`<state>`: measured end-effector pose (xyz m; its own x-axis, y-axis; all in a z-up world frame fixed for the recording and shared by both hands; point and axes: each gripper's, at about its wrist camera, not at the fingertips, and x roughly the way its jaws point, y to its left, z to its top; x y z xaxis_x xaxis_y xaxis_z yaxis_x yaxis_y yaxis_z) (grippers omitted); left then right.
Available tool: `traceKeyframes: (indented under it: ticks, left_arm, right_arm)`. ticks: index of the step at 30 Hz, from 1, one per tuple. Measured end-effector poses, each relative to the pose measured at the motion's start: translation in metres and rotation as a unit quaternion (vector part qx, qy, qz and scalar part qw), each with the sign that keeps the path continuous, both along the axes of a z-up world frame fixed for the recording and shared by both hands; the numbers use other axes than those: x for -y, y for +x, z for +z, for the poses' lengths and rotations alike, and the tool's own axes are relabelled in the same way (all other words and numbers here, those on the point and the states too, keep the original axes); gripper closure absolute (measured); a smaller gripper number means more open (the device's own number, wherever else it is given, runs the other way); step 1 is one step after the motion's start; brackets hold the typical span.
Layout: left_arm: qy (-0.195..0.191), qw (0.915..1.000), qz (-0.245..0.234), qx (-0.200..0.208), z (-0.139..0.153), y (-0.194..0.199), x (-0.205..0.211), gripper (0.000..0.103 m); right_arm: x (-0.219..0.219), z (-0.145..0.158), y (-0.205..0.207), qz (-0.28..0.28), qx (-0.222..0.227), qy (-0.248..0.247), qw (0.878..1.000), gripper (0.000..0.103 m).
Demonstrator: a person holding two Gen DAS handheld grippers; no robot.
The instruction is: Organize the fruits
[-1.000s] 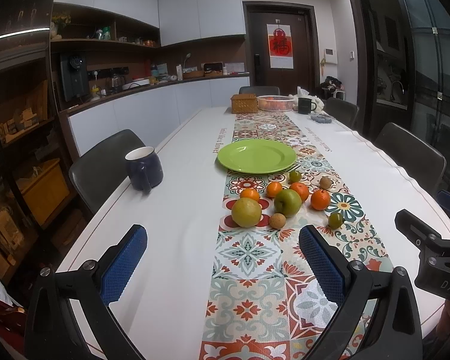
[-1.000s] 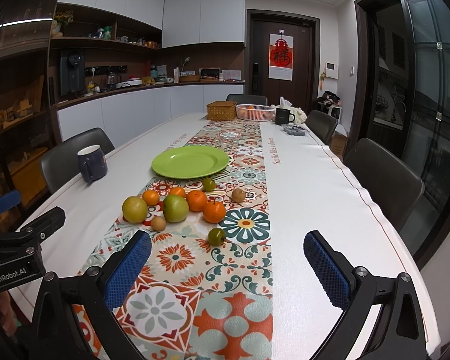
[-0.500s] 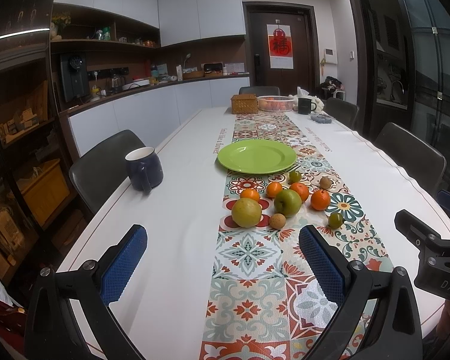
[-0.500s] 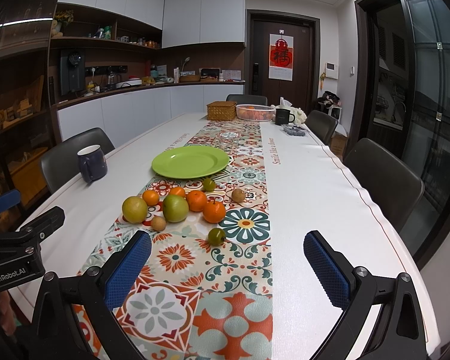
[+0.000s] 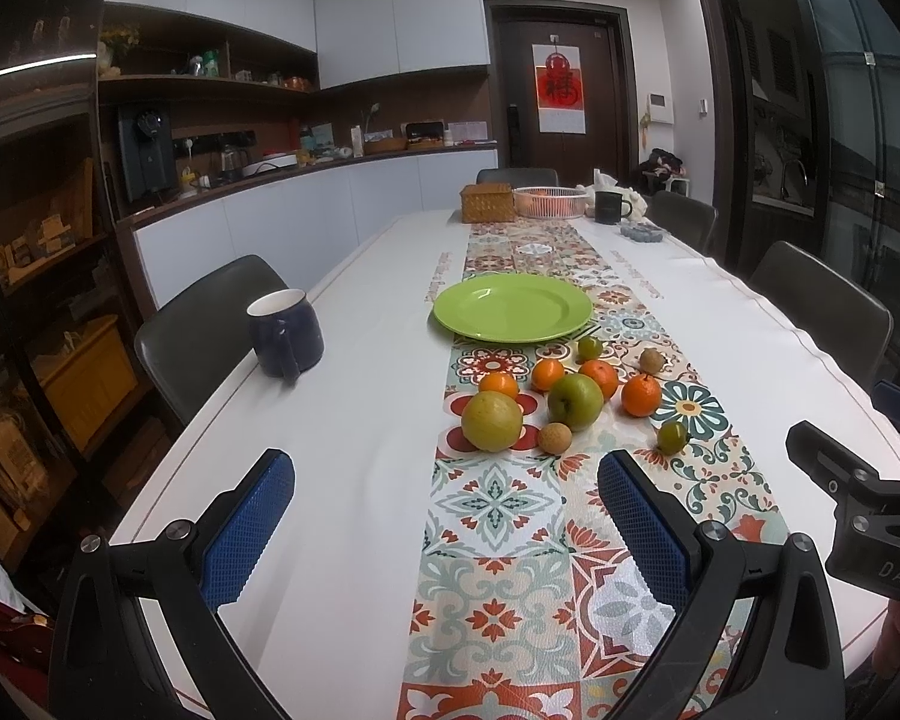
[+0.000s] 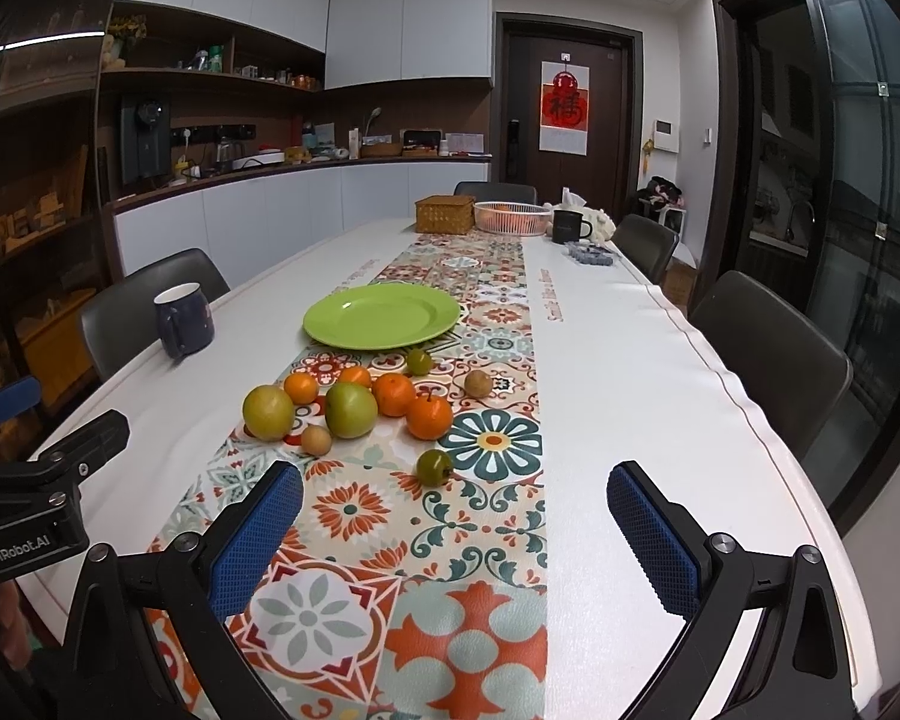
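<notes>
Evidently nothing is picked yet: the left gripper (image 5: 444,510) and right gripper (image 6: 455,516) hover spread wide and empty, ready to close on fruit. Ahead, the fruits (image 6: 354,405) lie loose on the runner (image 6: 390,540), just before the bare green plate (image 6: 381,316), their likely destination.

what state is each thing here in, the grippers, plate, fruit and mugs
left gripper: open, holding nothing
right gripper: open, holding nothing
green plate: empty, flat on the runner
fruit: loose on the runner, none on the plate
blue mug: upright, contents hidden
black mug: upright at the far end
</notes>
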<state>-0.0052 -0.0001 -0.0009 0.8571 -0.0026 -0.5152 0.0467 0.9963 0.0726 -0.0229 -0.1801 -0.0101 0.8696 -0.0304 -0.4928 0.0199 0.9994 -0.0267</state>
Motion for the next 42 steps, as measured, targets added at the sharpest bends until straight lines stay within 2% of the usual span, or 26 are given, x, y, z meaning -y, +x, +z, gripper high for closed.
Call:
traceKeyframes:
  ticks: [7,18,24,29,32,42]
  left_arm:
    - [0.0,0.9999,-0.009,-0.014,-0.009,0.012,0.0,0.0]
    - [-0.003,0.9978,-0.042,-0.052,-0.03,0.044,0.009,0.026]
    - [0.002,0.9945,-0.077,-0.071,-0.042,0.063,0.02,0.041]
    - [0.012,0.991,-0.104,-0.083,-0.053,0.082,0.034,0.046]
    - [0.017,0.9878,-0.12,-0.097,-0.062,0.095,0.042,0.053]
    - [0.026,0.9779,-0.158,-0.134,-0.087,0.126,0.061,0.067]
  right_arm:
    - [0.002,-0.006,0.011,0.004,-0.017,0.0,1.0,0.001]
    - [0.005,-0.024,0.041,0.015,-0.051,-0.002,0.999,0.004]
    - [0.007,-0.036,0.063,0.022,-0.072,0.003,0.997,0.016]
    - [0.007,-0.048,0.084,0.03,-0.092,0.007,0.995,0.026]
    - [0.008,-0.055,0.095,0.036,-0.104,0.011,0.994,0.031]
    - [0.005,-0.073,0.118,0.055,-0.132,0.014,0.99,0.044]
